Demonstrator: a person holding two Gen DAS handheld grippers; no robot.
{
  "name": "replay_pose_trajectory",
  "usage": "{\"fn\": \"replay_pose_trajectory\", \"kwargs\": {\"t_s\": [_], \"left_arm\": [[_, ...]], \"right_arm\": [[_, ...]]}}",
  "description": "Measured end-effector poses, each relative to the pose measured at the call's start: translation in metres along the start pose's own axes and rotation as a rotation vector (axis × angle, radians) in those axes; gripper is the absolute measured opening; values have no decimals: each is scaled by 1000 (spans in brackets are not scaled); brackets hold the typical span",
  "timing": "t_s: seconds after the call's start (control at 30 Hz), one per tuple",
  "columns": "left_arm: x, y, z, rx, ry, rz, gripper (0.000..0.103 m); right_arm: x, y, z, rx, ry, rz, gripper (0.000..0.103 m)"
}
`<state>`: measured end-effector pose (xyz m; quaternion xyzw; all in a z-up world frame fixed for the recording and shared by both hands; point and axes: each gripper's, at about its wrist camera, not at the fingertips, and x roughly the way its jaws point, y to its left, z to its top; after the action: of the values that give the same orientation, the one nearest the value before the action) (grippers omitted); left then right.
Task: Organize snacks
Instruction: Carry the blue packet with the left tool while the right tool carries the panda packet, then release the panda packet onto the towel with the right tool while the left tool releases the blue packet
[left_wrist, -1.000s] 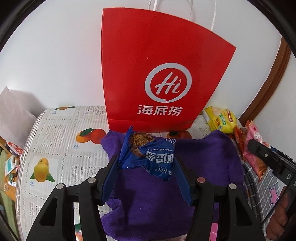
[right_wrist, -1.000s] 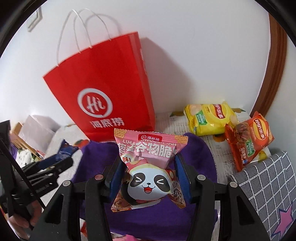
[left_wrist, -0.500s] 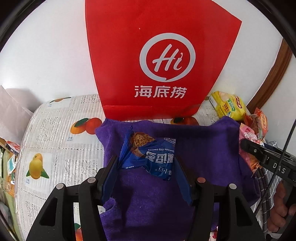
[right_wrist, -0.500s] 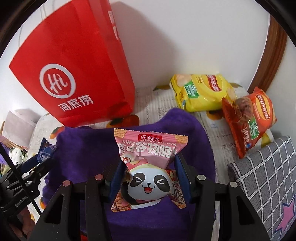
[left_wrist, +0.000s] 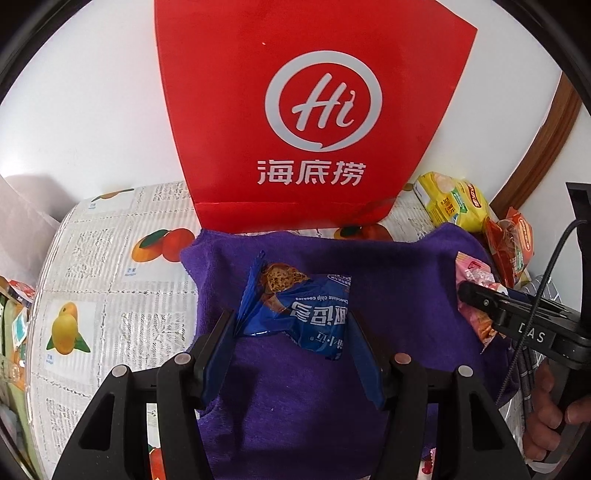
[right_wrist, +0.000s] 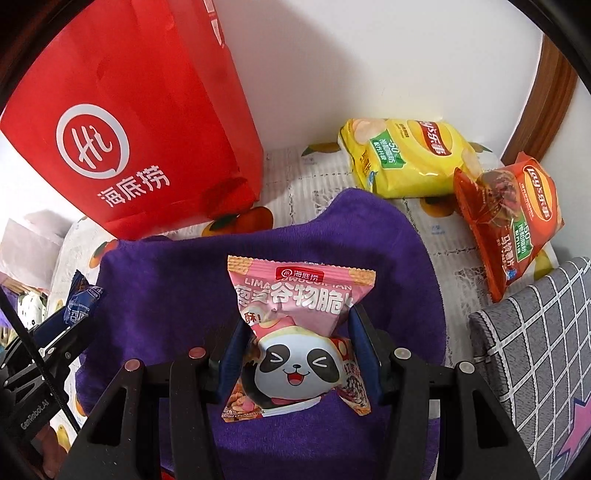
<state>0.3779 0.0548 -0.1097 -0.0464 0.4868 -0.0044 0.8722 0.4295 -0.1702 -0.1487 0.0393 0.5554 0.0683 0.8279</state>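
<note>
My left gripper (left_wrist: 291, 325) is shut on a blue chocolate-chip cookie packet (left_wrist: 299, 310), held over the purple towel (left_wrist: 295, 406). My right gripper (right_wrist: 299, 328) is shut on a pink panda snack packet (right_wrist: 295, 332), also above the purple towel (right_wrist: 166, 288). In the left wrist view the right gripper and its pink packet (left_wrist: 476, 295) show at the right edge. In the right wrist view the left gripper with the blue packet (right_wrist: 83, 295) shows at the left edge. A red paper bag (left_wrist: 306, 110) stands upright behind the towel against the wall.
A yellow chip bag (right_wrist: 406, 158) and an orange chip bag (right_wrist: 509, 214) lie at the back right on the fruit-print tablecloth (left_wrist: 96, 280). A grey checked cushion (right_wrist: 535, 350) borders the right side. A person's hand (left_wrist: 550, 413) grips the right tool.
Both grippers have sunk toward the purple towel with their packets still held. The red bag now fills more of each view and its handles have left the frame.
</note>
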Motion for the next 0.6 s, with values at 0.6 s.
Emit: {"fn": "replay_pose_trajectory", "kwargs": {"t_s": [0.6], "left_arm": [[6, 3, -2, -7, 15, 2, 59]], "right_arm": [[19, 1, -3, -7, 44, -17, 54]]}}
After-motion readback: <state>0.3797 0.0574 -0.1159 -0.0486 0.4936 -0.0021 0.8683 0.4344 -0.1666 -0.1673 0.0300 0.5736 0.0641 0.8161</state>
